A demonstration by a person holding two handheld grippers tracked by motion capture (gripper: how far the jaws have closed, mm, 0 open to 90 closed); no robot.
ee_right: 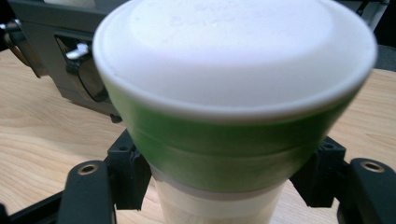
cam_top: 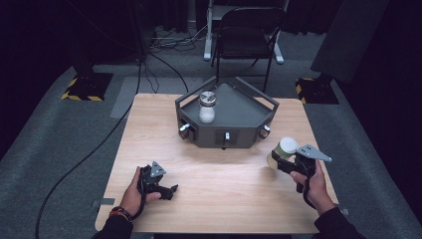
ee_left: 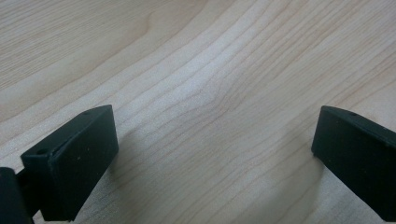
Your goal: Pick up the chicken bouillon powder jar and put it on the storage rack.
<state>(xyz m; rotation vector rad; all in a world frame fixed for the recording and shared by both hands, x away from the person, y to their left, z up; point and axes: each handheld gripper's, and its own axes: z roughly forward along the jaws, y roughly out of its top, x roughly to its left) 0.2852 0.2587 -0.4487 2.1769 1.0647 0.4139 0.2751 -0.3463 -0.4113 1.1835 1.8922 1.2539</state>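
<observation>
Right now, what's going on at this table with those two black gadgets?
A person sits at a wooden table, holding a grasping tool in each hand. The right tool is clamped on a cup with a green band and white lid, near the table's right edge. The left tool is open and holds nothing, low over bare wood. Ahead of them stands a dark grey tray with a glass jar of something white in it.

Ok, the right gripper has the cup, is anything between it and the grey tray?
Nothing visible on the table does. The right gripper is shut on the cup, and bare wood lies between it and the tray. The tray's raised rail must be cleared, and a jar already stands at its left side.
</observation>
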